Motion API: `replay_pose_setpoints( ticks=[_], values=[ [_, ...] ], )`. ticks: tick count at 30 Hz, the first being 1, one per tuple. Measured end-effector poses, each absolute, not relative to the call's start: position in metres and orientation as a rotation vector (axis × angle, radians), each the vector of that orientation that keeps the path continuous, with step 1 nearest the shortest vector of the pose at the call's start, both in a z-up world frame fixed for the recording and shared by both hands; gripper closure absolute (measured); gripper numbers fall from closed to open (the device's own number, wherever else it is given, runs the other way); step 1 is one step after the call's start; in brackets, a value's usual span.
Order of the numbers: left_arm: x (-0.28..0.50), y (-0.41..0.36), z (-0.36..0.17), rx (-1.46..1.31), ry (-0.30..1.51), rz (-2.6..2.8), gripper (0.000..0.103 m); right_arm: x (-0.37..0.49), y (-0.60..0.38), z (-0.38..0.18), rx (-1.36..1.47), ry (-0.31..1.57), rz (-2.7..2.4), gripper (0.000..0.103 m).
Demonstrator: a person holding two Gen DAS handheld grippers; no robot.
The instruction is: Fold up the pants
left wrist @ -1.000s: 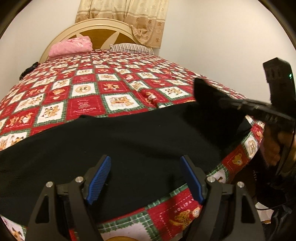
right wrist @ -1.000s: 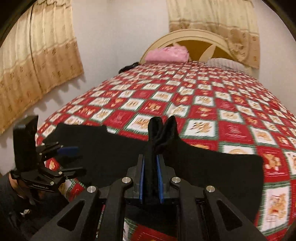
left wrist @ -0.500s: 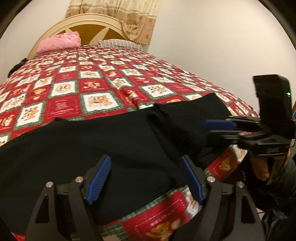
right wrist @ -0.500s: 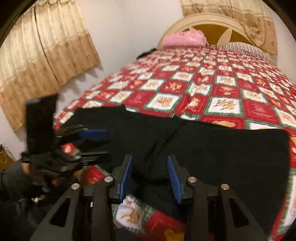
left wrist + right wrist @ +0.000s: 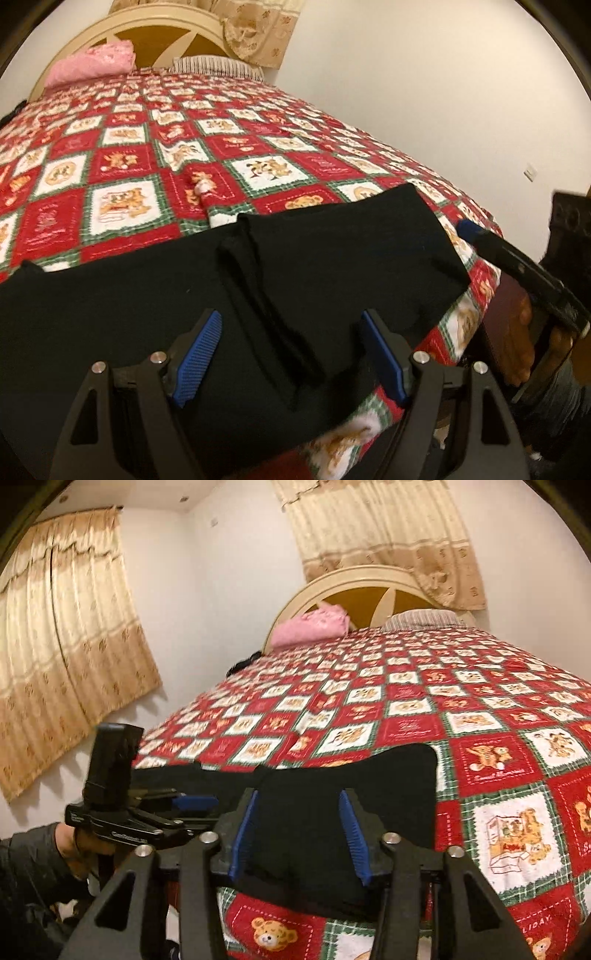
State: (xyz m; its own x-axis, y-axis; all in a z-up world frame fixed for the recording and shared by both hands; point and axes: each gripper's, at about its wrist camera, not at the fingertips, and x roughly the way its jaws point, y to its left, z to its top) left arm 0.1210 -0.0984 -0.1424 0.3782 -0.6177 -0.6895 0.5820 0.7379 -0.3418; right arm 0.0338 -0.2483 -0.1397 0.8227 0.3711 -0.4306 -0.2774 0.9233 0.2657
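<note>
Bed with a red, white and green teddy-bear quilt (image 5: 122,206), cream arched headboard (image 5: 354,587), pink pillow (image 5: 92,68), striped pillow (image 5: 218,66). Beige curtains (image 5: 62,657) on the side wall and behind the headboard; plain white walls.

Black pants (image 5: 147,295) lie flat across the near edge of the quilt, a raised fold ridge running down the middle.

Left gripper (image 5: 291,354): jaws wide apart, over the pants, ridge between the pads, no contact visible.

Right gripper (image 5: 299,834): jaws apart, pants end between the pads, nothing pinched. They have just been opening.

Versus a second ago: the right gripper was clamped on a bunched peak of cloth; that cloth is now released and lies flat. Left opening unchanged.
</note>
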Motion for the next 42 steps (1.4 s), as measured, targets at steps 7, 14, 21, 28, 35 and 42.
replay_pose_setpoints(
  ticks=[7, 14, 21, 28, 35, 42],
  values=[
    [0.134, -0.108, -0.151, -0.071, 0.936, -0.74, 0.041, 0.032, -0.257, -0.144, 0.198, 0.472, 0.299, 0.052],
    [0.133, -0.114, -0.147, -0.084, 0.953, -0.791, 0.088, 0.034, -0.268, -0.151, 0.241, 0.476, 0.26, 0.052],
    [0.131, -0.098, -0.128, -0.176, 0.929, -0.819, 0.091, 0.027, -0.276, -0.147, 0.256, 0.425, 0.232, 0.048],
    [0.132, -0.063, -0.1, -0.224, 0.87, -0.773, 0.091, 0.027, -0.287, -0.148, 0.298, 0.419, 0.208, 0.041],
    [0.134, -0.025, -0.108, -0.236, 0.887, -0.685, 0.091, 0.029, -0.277, -0.151, 0.275, 0.438, 0.24, 0.041],
    [0.137, -0.008, -0.128, -0.255, 0.909, -0.635, 0.091, 0.021, -0.248, -0.148, 0.188, 0.43, 0.37, 0.041]
  ],
)
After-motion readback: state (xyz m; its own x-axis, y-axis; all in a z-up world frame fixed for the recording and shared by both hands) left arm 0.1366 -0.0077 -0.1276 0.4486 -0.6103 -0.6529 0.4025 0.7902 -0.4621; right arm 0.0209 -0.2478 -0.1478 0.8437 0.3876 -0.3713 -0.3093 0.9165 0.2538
